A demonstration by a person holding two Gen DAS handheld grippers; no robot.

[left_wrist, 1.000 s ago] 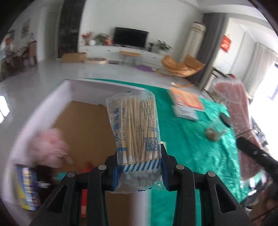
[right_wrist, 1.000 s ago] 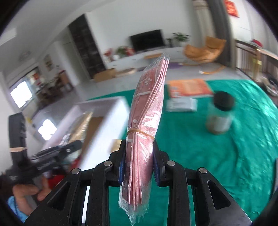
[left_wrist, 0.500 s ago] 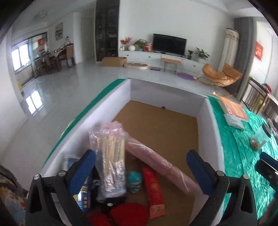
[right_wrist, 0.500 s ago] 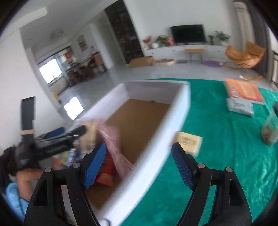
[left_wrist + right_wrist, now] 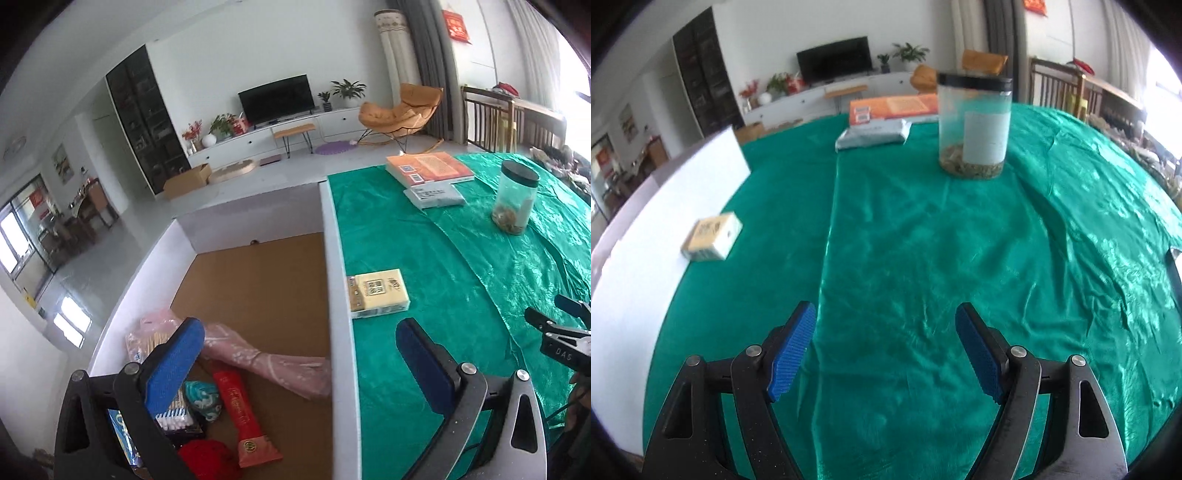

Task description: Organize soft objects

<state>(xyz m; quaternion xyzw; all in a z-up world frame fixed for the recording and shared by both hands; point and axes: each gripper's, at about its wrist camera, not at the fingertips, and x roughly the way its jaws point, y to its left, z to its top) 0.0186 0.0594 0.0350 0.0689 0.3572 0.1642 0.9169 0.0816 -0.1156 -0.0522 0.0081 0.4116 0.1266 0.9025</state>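
Fingers stood wide and empty on both our grippers: the left gripper (image 5: 299, 354) straddled the white box (image 5: 341, 314) wall, the right gripper (image 5: 884, 349) hung over the green tabletop (image 5: 923, 240). In the box's near corner lay the cotton swab pack (image 5: 173, 410), the pink packet (image 5: 273, 365) and a red pouch (image 5: 243, 413). Just outside the wall sat a yellow tissue pack (image 5: 380, 295); farther off stood a jar (image 5: 975, 125) and an orange book (image 5: 428, 168)
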